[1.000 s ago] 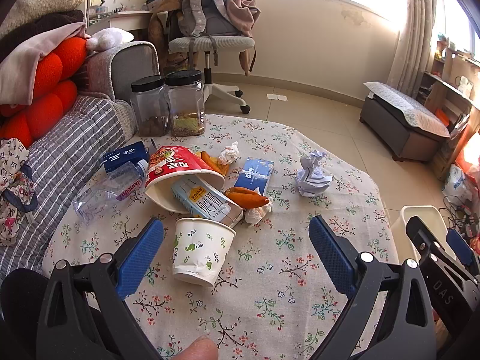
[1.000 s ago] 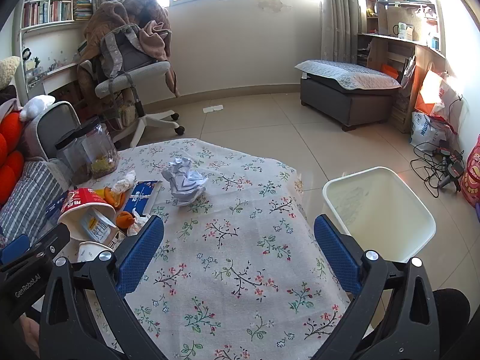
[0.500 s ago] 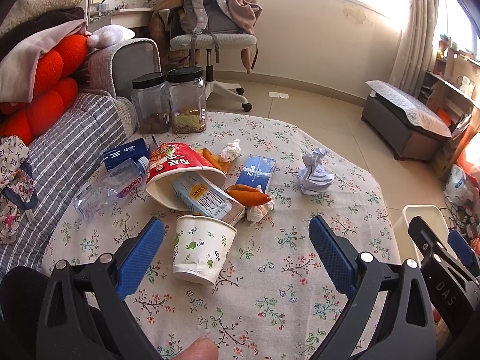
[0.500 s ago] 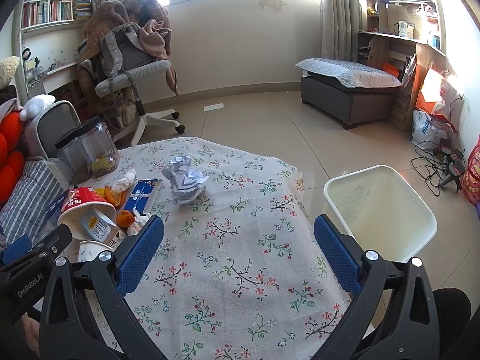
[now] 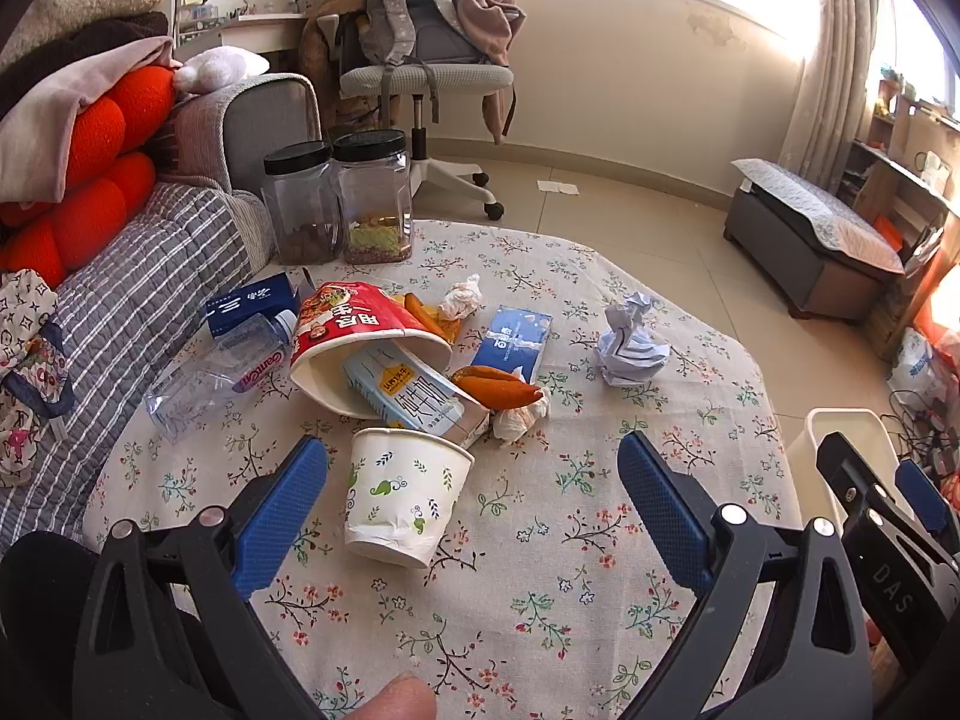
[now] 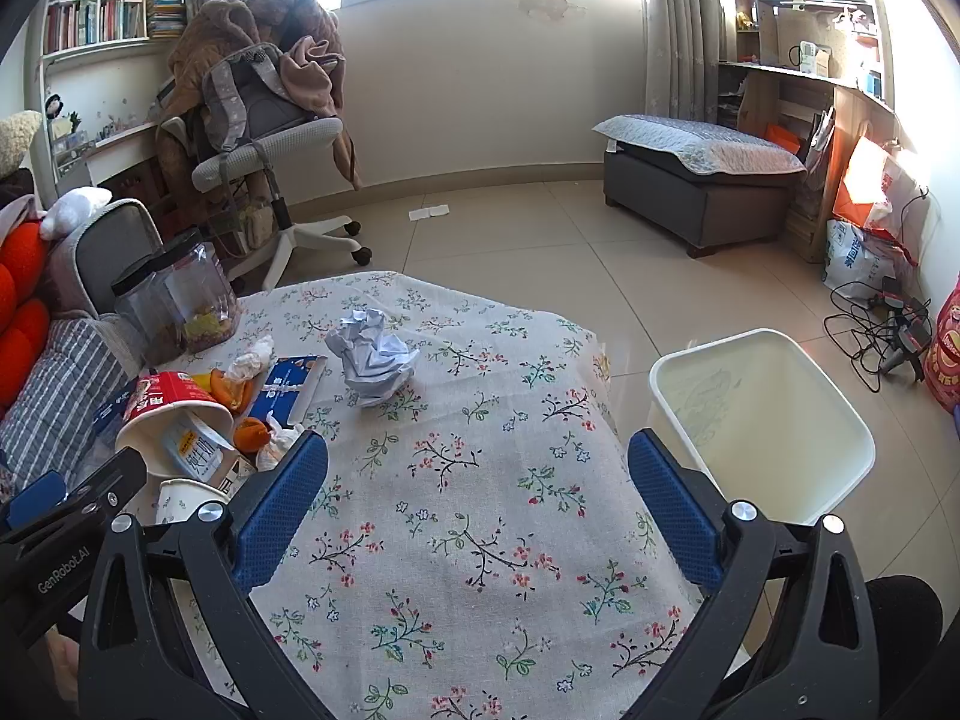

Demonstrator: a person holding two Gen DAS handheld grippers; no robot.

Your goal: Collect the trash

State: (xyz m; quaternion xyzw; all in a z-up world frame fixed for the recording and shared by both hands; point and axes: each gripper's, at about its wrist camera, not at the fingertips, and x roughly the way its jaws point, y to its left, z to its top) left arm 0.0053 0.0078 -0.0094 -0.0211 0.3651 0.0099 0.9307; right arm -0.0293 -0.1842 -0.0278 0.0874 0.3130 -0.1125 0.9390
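Trash lies on the floral tablecloth (image 5: 540,540). A white paper cup (image 5: 402,495) lies on its side just ahead of my open left gripper (image 5: 474,480), between its pads. Behind it are a red noodle bowl (image 5: 360,330) with a milk carton (image 5: 414,396) in it, orange peels (image 5: 495,387), tissue wads (image 5: 519,420), a blue packet (image 5: 513,345), a crushed plastic bottle (image 5: 216,372) and a crumpled paper ball (image 5: 630,342). My right gripper (image 6: 477,480) is open and empty above the cloth, the paper ball (image 6: 372,354) ahead. A white bin (image 6: 756,420) stands on the floor at right.
Two black-lidded jars (image 5: 342,198) stand at the table's far edge. A striped sofa (image 5: 120,300) with red cushions is at left. An office chair (image 6: 264,144), a grey bench (image 6: 696,174) and cables (image 6: 876,324) are on the floor beyond.
Both grippers have eased slightly back and up; the table items sit a little lower in view. Nothing was gripped or moved.
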